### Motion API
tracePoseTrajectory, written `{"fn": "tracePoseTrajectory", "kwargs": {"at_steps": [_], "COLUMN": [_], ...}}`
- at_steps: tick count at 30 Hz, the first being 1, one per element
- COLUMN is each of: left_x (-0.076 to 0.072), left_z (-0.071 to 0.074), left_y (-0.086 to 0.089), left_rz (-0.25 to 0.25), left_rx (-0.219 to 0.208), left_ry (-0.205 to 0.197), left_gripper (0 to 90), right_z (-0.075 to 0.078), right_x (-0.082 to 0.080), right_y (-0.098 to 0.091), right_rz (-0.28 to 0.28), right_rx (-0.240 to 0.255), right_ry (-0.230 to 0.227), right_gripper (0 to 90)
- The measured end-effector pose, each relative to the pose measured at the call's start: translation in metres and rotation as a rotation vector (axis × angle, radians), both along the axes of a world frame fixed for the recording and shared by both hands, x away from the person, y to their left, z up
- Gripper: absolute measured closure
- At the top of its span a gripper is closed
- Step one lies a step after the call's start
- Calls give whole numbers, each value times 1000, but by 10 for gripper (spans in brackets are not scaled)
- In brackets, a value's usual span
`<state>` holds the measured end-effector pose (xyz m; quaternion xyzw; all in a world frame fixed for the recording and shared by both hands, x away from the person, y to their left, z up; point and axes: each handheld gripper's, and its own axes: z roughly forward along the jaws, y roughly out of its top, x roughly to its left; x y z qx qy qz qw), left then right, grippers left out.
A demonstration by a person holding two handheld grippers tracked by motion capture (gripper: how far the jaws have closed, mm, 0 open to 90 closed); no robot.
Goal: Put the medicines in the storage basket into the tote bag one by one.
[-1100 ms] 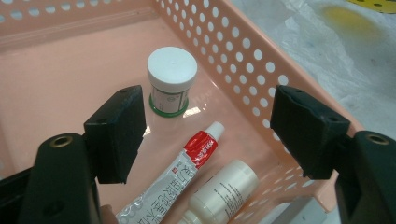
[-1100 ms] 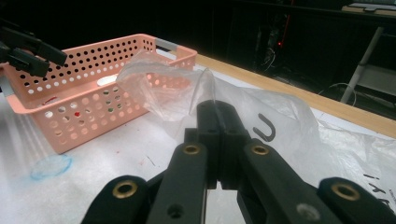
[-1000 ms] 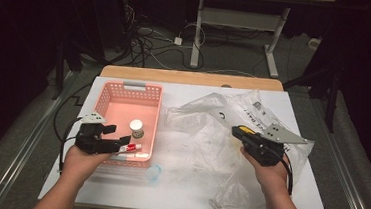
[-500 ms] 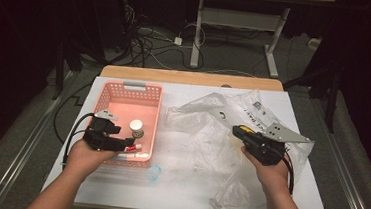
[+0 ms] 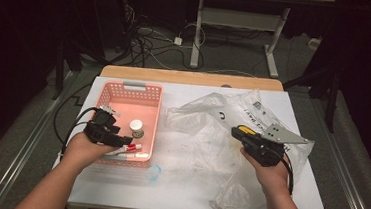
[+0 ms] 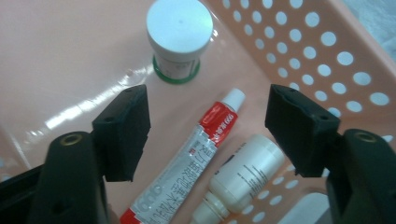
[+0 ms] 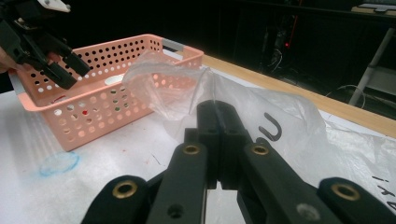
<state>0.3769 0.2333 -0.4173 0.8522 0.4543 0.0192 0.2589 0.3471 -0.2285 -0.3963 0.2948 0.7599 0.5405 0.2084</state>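
Note:
A pink perforated basket (image 5: 130, 86) stands at the table's left. In it are a white-lidded jar (image 6: 180, 32), a red-and-silver tube (image 6: 196, 154) and a small white bottle (image 6: 247, 172). My left gripper (image 6: 210, 123) hovers over the basket's near end, above the tube. Its jaws have just been closing a little, but they still stand open and the pads touch nothing. From above, the left gripper (image 5: 125, 142) sits beside the jar (image 5: 136, 127). My right gripper (image 7: 217, 109) is shut on a fold of the clear plastic bag (image 7: 280, 126), which rises in a peak from the jaw tips. The bag (image 5: 212, 121) spreads across the table's right half, under the right gripper (image 5: 235, 132).
A small bluish round thing (image 5: 154, 172) lies on the white table (image 5: 116, 189) just in front of the basket. A wooden strip (image 5: 190, 78) runs along the far edge. Cables and desk legs fill the dark floor beyond.
My left gripper has edged a little farther over the basket's near end. The right hand and the bag have stayed put.

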Motion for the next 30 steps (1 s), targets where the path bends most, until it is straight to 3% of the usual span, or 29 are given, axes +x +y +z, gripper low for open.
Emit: {"fn": "tracePoseTrajectory", "kwargs": {"at_steps": [8, 13, 16, 19, 25, 30], "left_x": [16, 27, 32, 34, 38, 41], "left_z": [-6, -13, -18, -22, -27, -34], "left_y": [-20, -28, -32, -35, -39, -40], "left_rz": [-99, -127, -149, -172, -187, -196], "left_rx": [127, 185, 211, 231, 277, 345], "left_ry": [69, 120, 179, 212, 234, 242], "left_gripper": [363, 380, 393, 424, 444, 495], "right_z": [1, 2, 2, 3, 3, 3], "right_x": [1, 1, 1, 1, 0, 0], "right_y": [1, -2, -3, -3, -2, -1], "right_rz": [-4, -7, -6, -7, -4, -6], "right_rx": [5, 10, 9, 10, 8, 10], "right_ry": [2, -5, -5, -4, -7, -4], "right_gripper": [900, 900, 900, 900, 900, 900]}}
